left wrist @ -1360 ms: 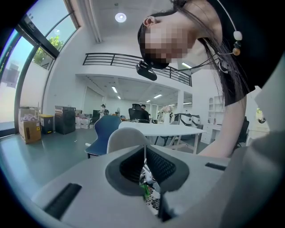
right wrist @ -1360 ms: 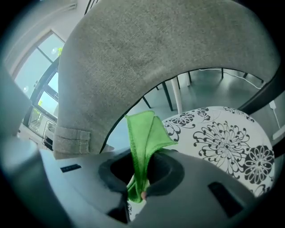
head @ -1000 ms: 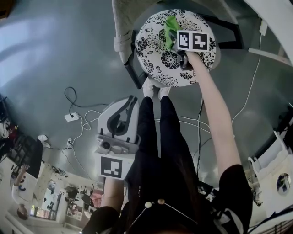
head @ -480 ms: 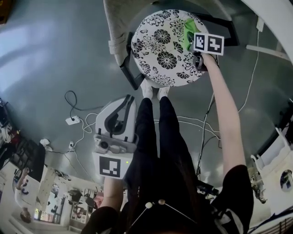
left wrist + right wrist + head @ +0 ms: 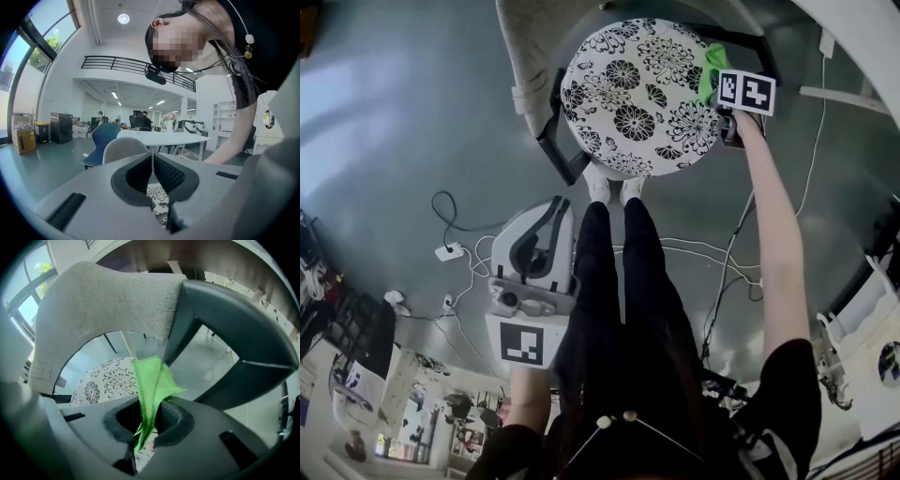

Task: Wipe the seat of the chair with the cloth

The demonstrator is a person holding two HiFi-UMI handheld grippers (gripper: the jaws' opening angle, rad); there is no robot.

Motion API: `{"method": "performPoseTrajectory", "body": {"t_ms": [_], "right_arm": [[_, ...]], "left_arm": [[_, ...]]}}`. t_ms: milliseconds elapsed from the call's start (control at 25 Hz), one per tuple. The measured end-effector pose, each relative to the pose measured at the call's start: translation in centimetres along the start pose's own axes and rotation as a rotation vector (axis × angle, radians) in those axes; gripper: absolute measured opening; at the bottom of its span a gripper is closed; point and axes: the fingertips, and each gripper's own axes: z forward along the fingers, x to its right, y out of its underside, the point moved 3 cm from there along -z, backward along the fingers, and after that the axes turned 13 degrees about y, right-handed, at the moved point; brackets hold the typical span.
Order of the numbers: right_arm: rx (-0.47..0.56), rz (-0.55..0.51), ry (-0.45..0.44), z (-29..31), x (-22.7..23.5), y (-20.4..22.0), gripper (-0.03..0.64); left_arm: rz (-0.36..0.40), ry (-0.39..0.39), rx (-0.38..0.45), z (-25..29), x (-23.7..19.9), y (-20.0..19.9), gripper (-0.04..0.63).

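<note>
The chair's round seat [image 5: 628, 94] has a black-and-white flower print, with a grey backrest [image 5: 525, 56] at its left. A green cloth [image 5: 711, 70] lies at the seat's right edge, and my right gripper [image 5: 719, 92] is shut on it. In the right gripper view the cloth [image 5: 151, 385] sticks up from between the jaws of that gripper [image 5: 147, 420], with the seat [image 5: 101, 380] and backrest [image 5: 108, 301] beyond. My left gripper [image 5: 565, 211] hangs low by the person's left leg, away from the chair. In its own view the left gripper [image 5: 152, 171] is shut and empty.
The person's white shoes [image 5: 612, 186] stand just before the chair. A black armrest [image 5: 229, 333] rises to the cloth's right. Cables and a white power strip [image 5: 447, 241] lie on the grey floor at the left. A white table edge [image 5: 862, 37] runs along the top right.
My right gripper has slid the green cloth rightward across the seat, from its middle to its right edge. The left gripper has stayed at the person's side.
</note>
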Motion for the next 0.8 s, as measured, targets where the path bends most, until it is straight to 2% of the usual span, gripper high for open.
{"method": "performPoseTrajectory", "body": {"t_ms": [200, 360, 560, 800], "right_arm": [[-0.002, -0.011, 0.062, -0.3, 2.1, 0.2, 0.046], [0.017, -0.013, 0.025, -2.2, 0.5, -0.1, 0.046], [0.033, -0.031, -0.155, -5.7, -8.0, 1.1, 0.046], [-0.053, -0.029, -0.438, -8.0, -21.9, 5.6, 0.046]], "left_arm": [[-0.003, -0.001, -0.001, 0.0, 0.1, 0.1, 0.017], [-0.007, -0.003, 0.004, -0.1, 0.1, -0.1, 0.017], [-0.003, -0.008, 0.008, -0.3, 0.0, -0.6, 0.017], [0.003, -0.022, 0.018, -0.6, -0.2, -1.3, 0.017]]}}
